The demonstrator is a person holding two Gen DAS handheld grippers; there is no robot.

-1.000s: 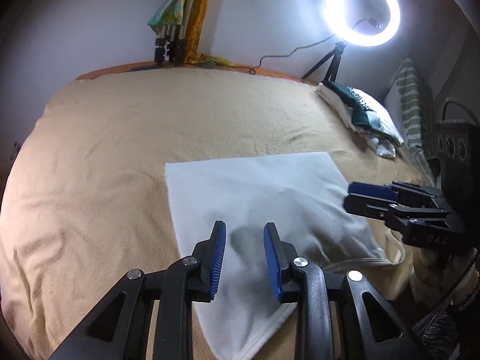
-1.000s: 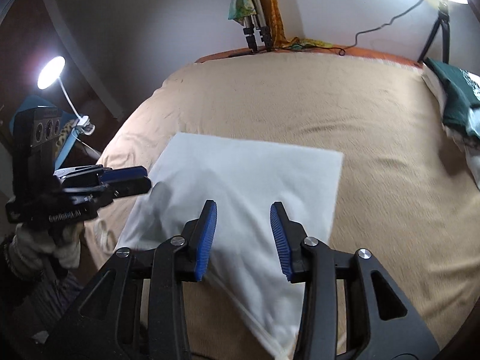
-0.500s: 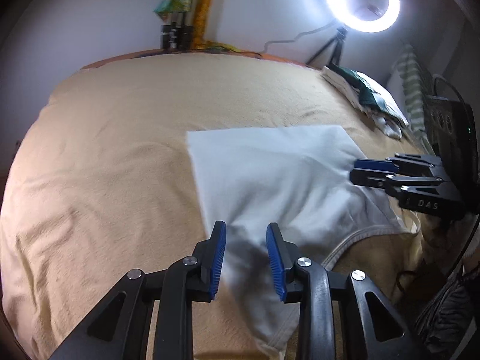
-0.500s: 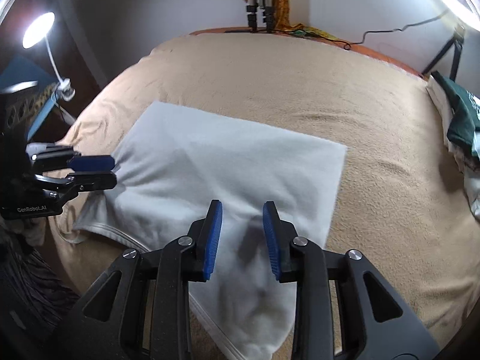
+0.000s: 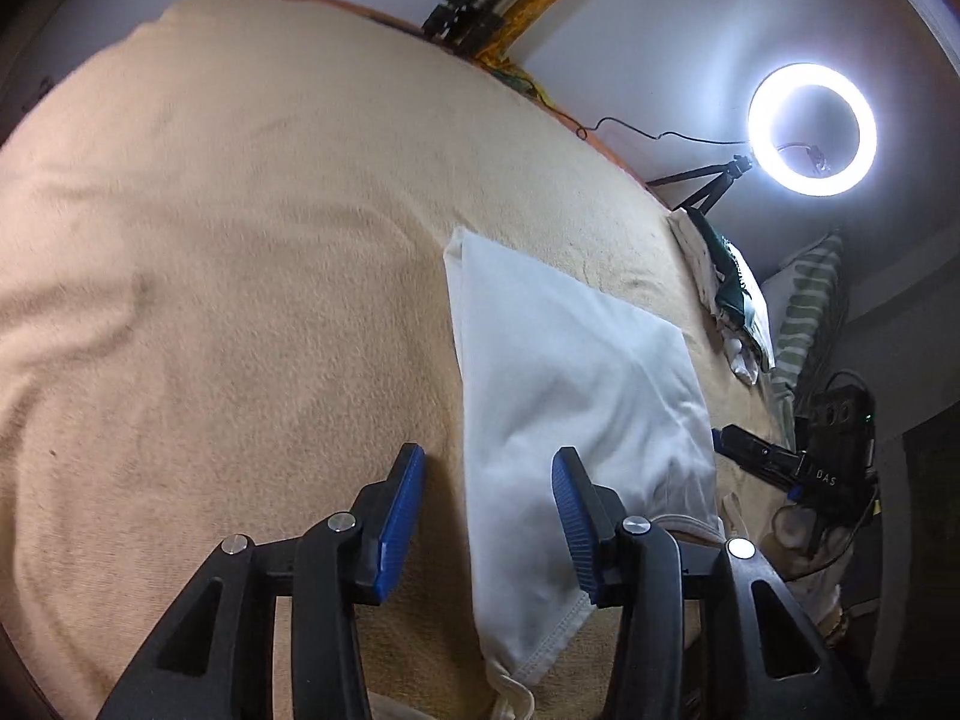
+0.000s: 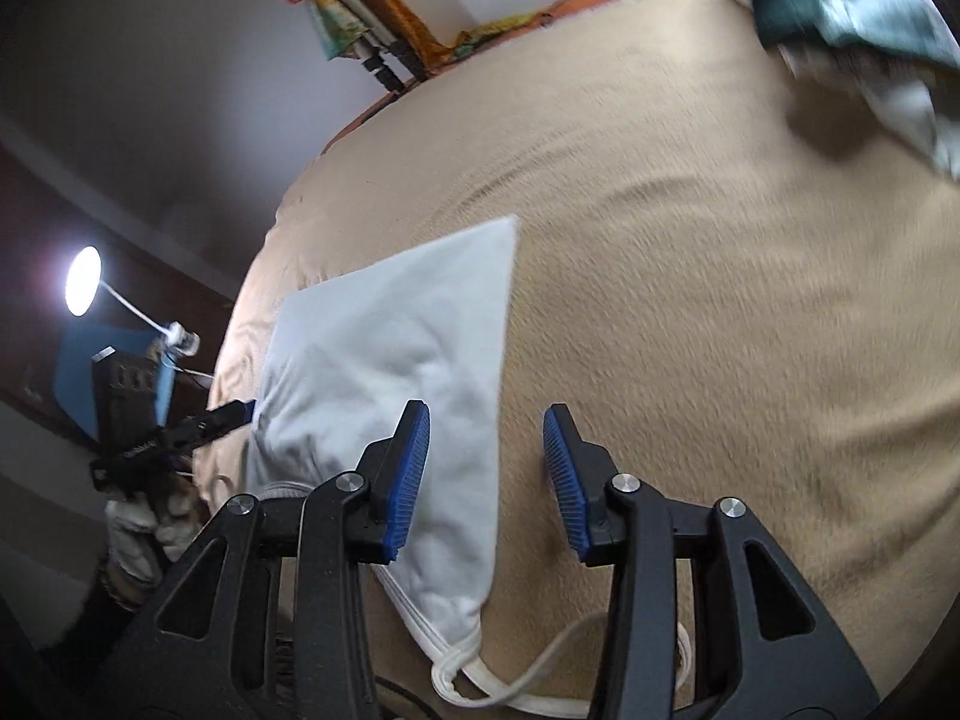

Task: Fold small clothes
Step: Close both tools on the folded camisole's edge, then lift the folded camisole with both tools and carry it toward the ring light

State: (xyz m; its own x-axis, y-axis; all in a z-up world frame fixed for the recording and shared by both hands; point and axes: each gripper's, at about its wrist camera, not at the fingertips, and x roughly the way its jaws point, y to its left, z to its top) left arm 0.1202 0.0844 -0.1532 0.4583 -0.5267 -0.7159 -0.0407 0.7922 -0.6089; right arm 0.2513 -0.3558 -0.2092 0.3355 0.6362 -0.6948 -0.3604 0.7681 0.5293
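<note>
A white garment (image 5: 570,384) lies flat on the tan blanket (image 5: 240,276), with a hemmed corner and straps toward the near edge. My left gripper (image 5: 486,516) is open and empty over the garment's left edge, one pad on each side of it. My right gripper (image 6: 486,474) is open and empty over the garment's (image 6: 396,348) right edge, with its straps (image 6: 480,672) trailing below. Each gripper shows in the other's view at the garment's far side: the right one (image 5: 774,456) and the left one (image 6: 174,432).
A pile of green and white clothes (image 5: 732,294) lies at the bed's far right, also in the right wrist view (image 6: 852,6). A ring light (image 5: 810,129) on a tripod stands behind. A striped pillow (image 5: 810,300) and a desk lamp (image 6: 84,288) flank the bed.
Both grippers have swung outward to the garment's opposite side edges and tilted. Their jaws have opened wider. The garment has not moved.
</note>
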